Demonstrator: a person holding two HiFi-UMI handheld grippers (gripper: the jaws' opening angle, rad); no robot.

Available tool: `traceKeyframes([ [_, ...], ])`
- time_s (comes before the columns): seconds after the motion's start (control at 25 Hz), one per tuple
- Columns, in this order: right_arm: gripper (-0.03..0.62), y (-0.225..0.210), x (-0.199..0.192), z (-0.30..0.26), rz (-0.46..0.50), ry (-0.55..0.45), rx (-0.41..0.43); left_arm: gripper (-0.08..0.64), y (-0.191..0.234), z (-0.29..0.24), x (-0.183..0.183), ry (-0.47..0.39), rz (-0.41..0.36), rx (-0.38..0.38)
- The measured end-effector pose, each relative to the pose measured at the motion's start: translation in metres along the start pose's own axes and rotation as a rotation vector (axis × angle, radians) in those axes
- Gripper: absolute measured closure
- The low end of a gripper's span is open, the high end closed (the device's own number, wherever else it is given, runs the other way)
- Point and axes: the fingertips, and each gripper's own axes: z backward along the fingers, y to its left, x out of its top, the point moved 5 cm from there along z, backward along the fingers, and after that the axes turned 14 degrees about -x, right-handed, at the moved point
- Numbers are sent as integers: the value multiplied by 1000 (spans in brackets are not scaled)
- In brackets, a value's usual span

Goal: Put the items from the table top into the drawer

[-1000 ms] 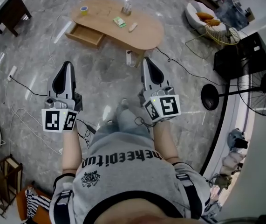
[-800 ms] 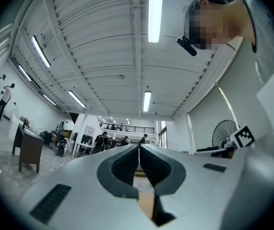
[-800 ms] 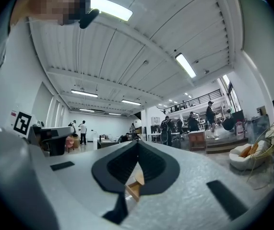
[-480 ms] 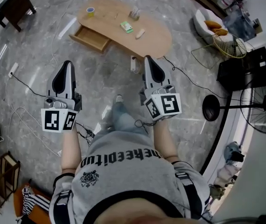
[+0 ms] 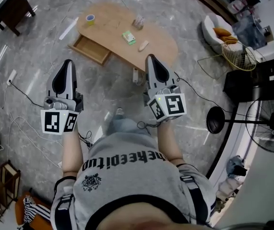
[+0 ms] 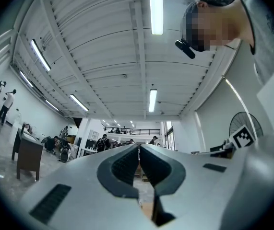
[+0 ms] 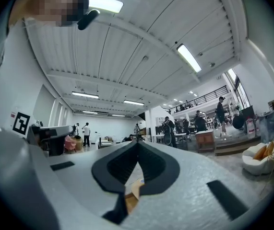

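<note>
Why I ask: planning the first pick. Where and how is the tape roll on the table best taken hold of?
From above, on the ring's wall. The tape roll seems to lie flat near the table's left end, hole upward, so pinch one side of the ring between hole and outer edge. Nothing stands close by, so any side looks free.

Light: bright and even, pouring down from the ceiling strip lights.
Glare: white streaks flash off the glossy marble floor, left of frame.
Shadows: soft and faint.
Edges: both gripper views bend hard, with black corners.
Focus: the head view is crisp.
</note>
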Motion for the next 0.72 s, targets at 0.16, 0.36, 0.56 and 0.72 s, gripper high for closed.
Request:
traceKeyframes([
  [0.16, 589, -26, -1, -35, 3, -1, 0, 548, 11, -42, -12, -8, -2, -3],
  [0.36, 589, -51, -7, -70, -13, -2, 4, 548, 17, -83, -24, -20, -12, -14],
  [0.56, 589, -64, -15, -96, -29, 12, 7, 548, 27, -108, -37, 5, -12, -13],
  [0.72, 589, -71, -22, -113, -43, 27, -3, 548, 38, -124, -45, 18, -9, -16],
])
